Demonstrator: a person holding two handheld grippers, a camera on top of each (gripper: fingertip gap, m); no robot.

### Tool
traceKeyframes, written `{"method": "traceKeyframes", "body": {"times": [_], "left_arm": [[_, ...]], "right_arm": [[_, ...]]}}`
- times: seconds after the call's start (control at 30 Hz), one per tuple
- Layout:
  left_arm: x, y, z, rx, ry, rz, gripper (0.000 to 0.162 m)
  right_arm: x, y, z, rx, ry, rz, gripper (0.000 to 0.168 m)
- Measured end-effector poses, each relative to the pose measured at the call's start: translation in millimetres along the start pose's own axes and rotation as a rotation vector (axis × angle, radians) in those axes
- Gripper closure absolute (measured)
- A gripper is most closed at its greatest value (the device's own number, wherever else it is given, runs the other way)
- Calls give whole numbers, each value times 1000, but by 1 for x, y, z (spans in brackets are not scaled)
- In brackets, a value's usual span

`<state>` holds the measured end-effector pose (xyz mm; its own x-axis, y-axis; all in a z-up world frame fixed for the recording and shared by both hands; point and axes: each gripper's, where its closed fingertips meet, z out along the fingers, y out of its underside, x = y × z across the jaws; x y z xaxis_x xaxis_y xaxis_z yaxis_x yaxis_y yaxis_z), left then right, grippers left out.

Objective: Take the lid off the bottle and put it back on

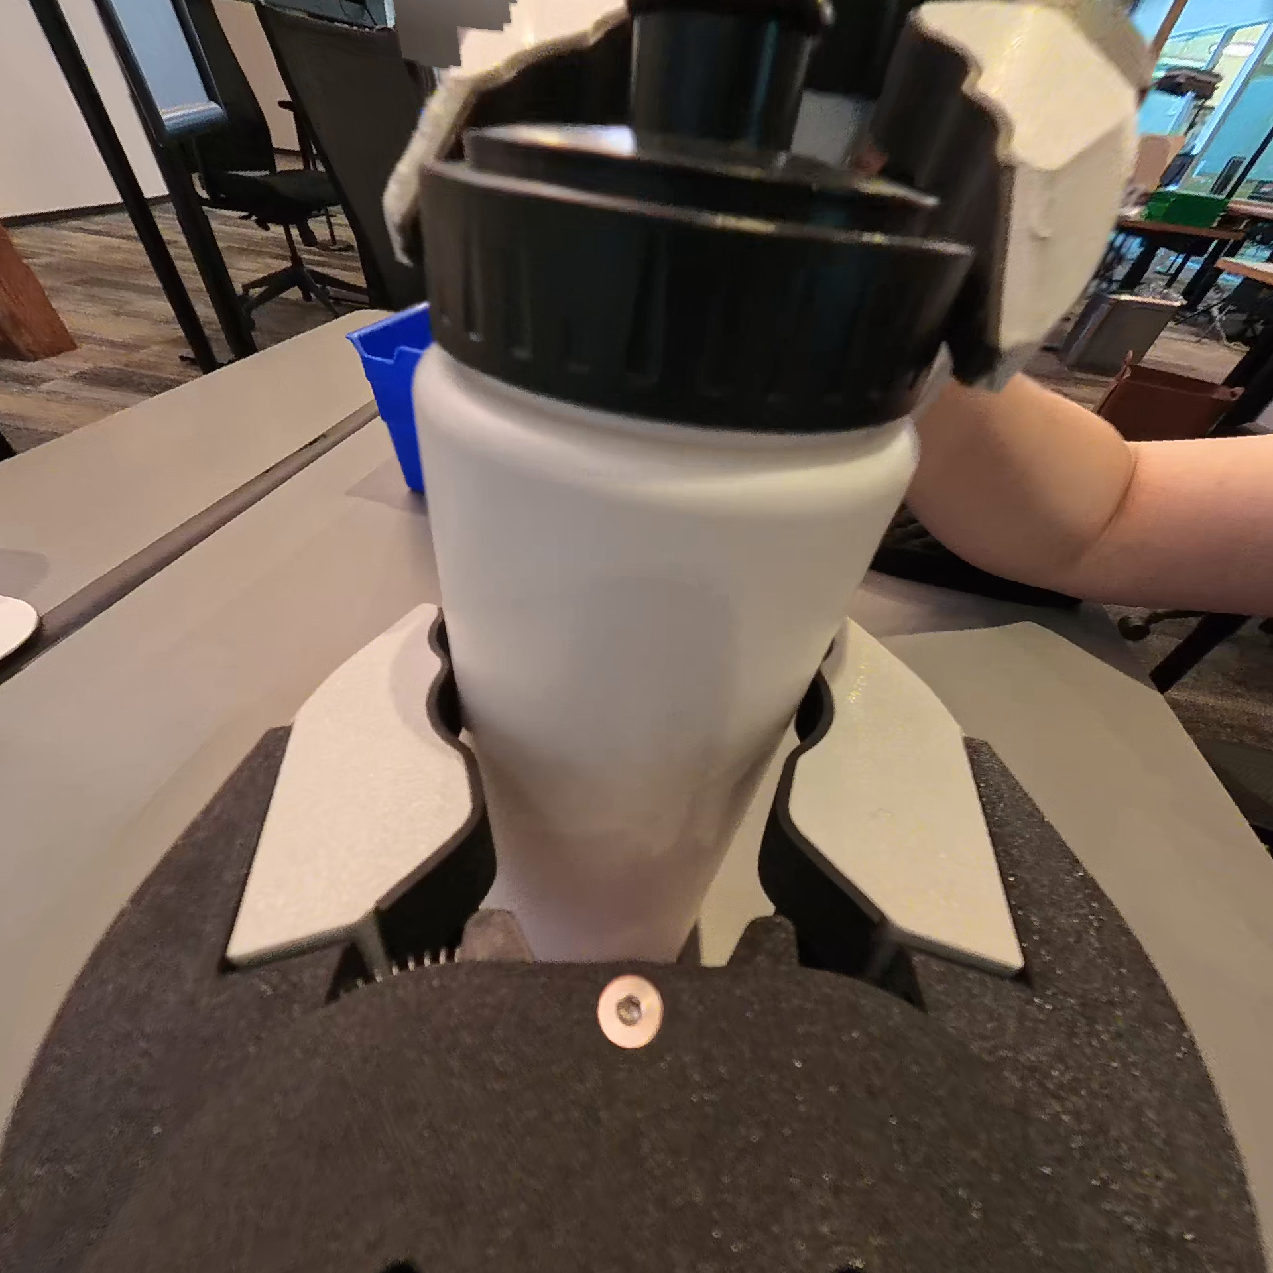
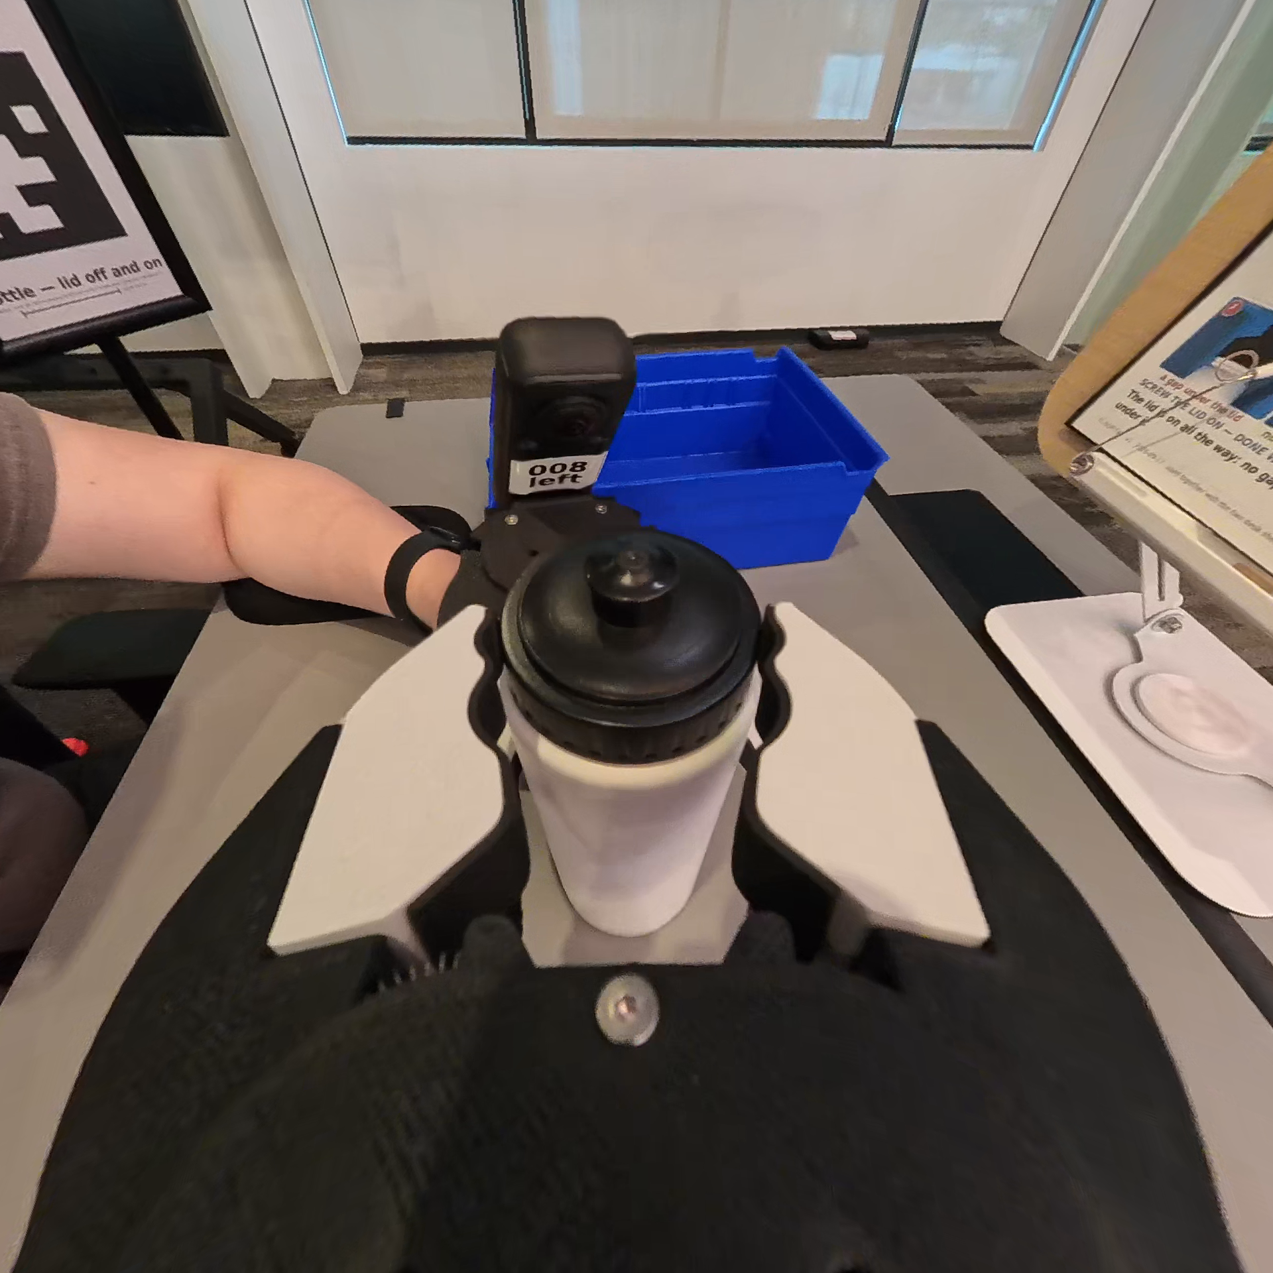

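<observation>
A grey tabletop (image 2: 227,696) carries a blue plastic bin (image 2: 744,475) at its far side. Nearer stands an upright white plastic bottle (image 1: 647,654), its lower body clamped by the left gripper (image 1: 637,678). The right gripper (image 2: 623,678) closes on the ribbed black screw lid (image 2: 623,661), seated on the bottle.

Both claws (image 1: 637,696) (image 2: 627,678) clamped shut.

Ahead of my right gripper (image 2: 630,689), a white printed sticker (image 2: 556,474) sits on the black camera; printed sheets stand far left (image 2: 62,207) and right (image 2: 1212,413).
</observation>
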<state>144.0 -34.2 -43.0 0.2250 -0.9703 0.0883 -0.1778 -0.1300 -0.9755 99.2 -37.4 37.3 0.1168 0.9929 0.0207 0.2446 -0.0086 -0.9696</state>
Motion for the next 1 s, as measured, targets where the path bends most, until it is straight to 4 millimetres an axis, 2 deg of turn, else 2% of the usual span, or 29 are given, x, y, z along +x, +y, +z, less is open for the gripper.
{"method": "traceKeyframes", "body": {"times": [0.57, 0.67, 0.83, 1.0], "left_arm": [[-28, 1, 0, -12, -330, -91, 66], [-28, 2, 0, -23, -306, -82, 66], [-10, 1, 5, -19, -141, -16, 66], [-5, 1, 7, -10, -84, -2, 64]], "right_arm": [[24, 1, 6, -44, 408, 123, 95], [23, 1, 8, -47, 359, 70, 94], [8, 8, 5, -68, 94, 19, 90], [5, 7, 4, -38, 36, 6, 91]]}}
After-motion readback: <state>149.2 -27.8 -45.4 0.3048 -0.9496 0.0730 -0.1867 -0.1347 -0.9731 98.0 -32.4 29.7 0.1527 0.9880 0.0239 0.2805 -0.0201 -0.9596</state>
